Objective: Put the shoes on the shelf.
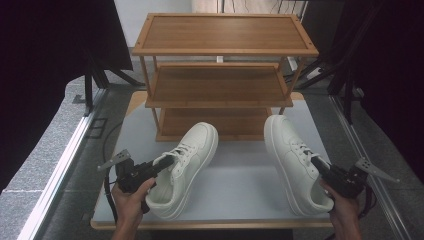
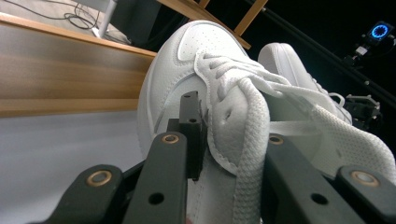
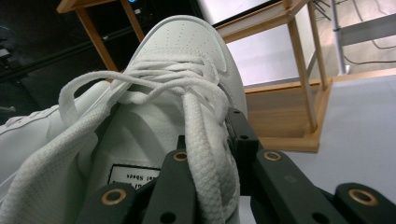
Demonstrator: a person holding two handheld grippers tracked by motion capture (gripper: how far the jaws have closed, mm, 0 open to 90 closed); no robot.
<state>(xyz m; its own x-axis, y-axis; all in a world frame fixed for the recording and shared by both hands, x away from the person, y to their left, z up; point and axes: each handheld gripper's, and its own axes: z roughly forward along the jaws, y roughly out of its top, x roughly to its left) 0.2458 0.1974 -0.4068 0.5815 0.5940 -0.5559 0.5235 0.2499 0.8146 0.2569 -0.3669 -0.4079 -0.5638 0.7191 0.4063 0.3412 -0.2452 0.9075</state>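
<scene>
On tabletop, rack [image 1: 220,50] at 12 o'clock: shoes gripped.
Left shoe [image 1: 182,167] is clamped by left hand-held gripper [image 1: 167,162], right shoe [image 1: 295,160] by right hand-held gripper [image 1: 317,164]; lifting rackward is called for.

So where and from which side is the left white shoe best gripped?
Grip the left shoe at the side wall of its opening beside the laces, coming from the heel end. That wall is a thin upright edge the jaws can straddle, one inside and one outside, as the left gripper stands now.

Two shoes [image 1: 186,167] [image 1: 295,160] side by side before the rack [image 1: 220,75], on the table [image 1: 240,185].
</scene>
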